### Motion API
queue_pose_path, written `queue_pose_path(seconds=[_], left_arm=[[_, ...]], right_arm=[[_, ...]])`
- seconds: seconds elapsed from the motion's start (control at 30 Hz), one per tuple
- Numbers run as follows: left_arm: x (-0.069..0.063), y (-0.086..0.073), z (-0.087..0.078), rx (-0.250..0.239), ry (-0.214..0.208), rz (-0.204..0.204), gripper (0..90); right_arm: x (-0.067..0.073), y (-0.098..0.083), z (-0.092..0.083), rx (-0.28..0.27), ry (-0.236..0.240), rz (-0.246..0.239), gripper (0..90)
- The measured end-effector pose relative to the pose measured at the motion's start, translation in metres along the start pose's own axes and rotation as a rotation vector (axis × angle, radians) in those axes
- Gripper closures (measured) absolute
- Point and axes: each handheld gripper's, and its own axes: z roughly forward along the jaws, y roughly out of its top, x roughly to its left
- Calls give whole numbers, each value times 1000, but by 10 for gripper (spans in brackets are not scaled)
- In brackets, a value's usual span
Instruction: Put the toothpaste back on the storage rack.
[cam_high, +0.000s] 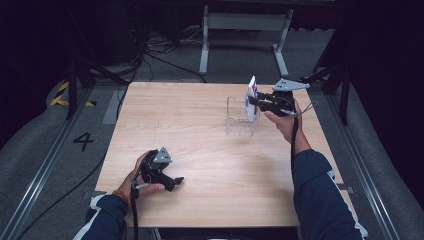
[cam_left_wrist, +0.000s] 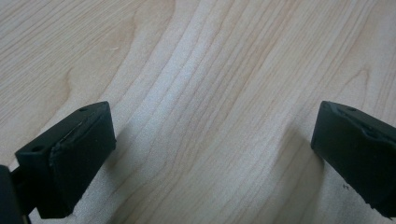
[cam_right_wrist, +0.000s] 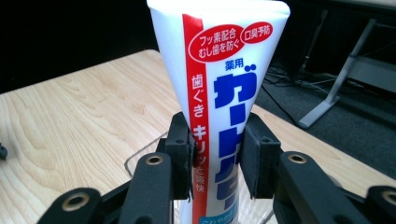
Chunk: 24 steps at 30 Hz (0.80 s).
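carefully now: the right gripper (cam_high: 256, 102) clamps a toothpaste tube (cam_right_wrist: 219, 93) upright over the clear cup (cam_high: 240, 120), far right; lower it straight, probably cap first. left gripper (cam_high: 172, 181) rests wide open.

Navy sleeves with white stripes; each black tool (cam_high: 250, 101) carries a grey plate.

white toothpaste tube (cam_right_wrist: 219, 93), upright, over clear container (cam_high: 239, 120)
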Motion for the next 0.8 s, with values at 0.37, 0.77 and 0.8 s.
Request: queue_pose_path(seconds=[0.37, 0.77, 0.8], left_arm=[[0, 0, 0, 0, 1, 1, 2], [0, 0, 0, 2, 1, 4, 2], [0, 0, 0, 1, 1, 2, 2]], right_arm=[[1, -13, 3, 23, 0, 9, 677], [3, -25, 8, 57, 1, 3, 674], [3, -26, 9, 61, 3, 3, 674]])
